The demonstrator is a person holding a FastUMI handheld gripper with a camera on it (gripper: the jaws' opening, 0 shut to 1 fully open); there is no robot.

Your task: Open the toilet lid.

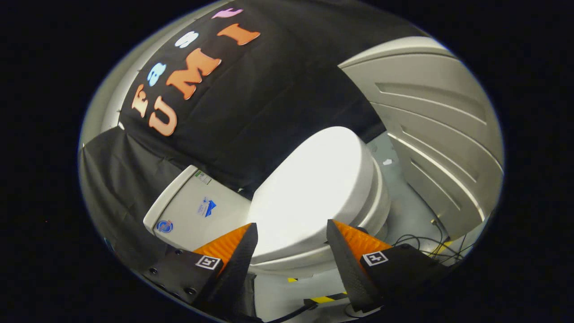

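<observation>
A white toilet stands just ahead of me, seen tilted. Its lid lies flat and closed over the bowl, bright under the light. The cistern with small stickers sits beside the lid, near one finger. My gripper is open, its two fingers spread wide, and the lid's near edge shows in the gap between the fingertips. Nothing is held. Whether the fingers touch the lid I cannot tell.
The booth's black cloth wall hangs behind the toilet. A pale panelled wall rises beyond the bowl. On the grey floor lie dark cables and yellow-black tape below the fingers.
</observation>
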